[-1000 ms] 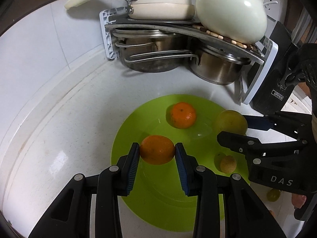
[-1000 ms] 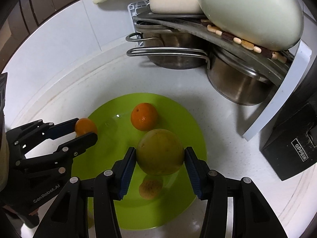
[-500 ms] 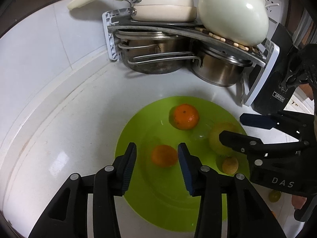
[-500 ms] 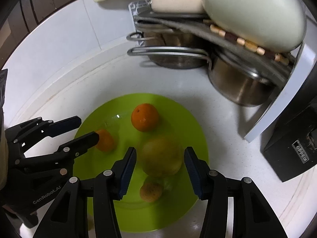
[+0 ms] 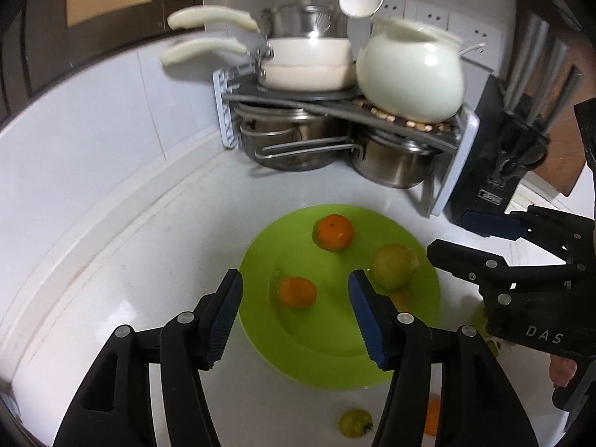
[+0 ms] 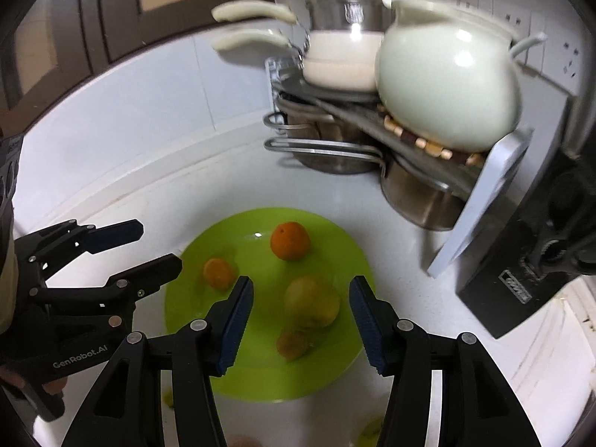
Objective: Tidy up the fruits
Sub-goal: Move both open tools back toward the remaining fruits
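Behind plate (image 5: 268, 339): pot rack (image 5: 452, 171), maybe knife block (image 5: 484, 171).

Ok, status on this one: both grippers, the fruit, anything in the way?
Left gripper opening, right gripper open, neither holding anything. Four fruits on green plate; small green fruit on counter beside it. Nothing in the way.

A home kitchen: steel pots (image 5: 391, 164) stacked on a corner rack (image 5: 452, 171), knife block (image 5: 495, 171), tiled wall (image 5: 93, 111), white counter (image 5: 149, 242).
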Motion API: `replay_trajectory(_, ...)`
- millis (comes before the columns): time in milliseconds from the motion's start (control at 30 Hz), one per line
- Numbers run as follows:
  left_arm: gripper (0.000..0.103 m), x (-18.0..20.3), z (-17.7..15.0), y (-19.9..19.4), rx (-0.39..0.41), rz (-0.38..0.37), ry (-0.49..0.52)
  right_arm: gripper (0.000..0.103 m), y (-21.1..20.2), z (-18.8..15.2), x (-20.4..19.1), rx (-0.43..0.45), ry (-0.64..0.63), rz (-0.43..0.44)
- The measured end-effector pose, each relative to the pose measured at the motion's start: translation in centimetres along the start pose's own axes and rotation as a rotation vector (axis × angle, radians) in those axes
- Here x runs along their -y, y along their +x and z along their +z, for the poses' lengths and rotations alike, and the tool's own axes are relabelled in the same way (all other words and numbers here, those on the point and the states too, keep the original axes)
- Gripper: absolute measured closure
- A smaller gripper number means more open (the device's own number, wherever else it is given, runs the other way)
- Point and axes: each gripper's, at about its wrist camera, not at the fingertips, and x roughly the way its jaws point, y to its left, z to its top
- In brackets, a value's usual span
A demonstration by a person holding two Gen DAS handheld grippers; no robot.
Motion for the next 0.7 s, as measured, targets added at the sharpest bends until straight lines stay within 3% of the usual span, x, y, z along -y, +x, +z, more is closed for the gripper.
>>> replay_trajectory(300,0.038,0.6,-2.0,-5.3,0.071,-0.001,0.008,0.045,-5.1,-1.8,-1.4,0.085,-0.011,0.0)
replay_trajectory(700,0.032,1.5,-5.3,-10.5,0.135,0.007,0.07,0.042,-8.9,-5.3,-3.6,0.125,-0.027,-0.016)
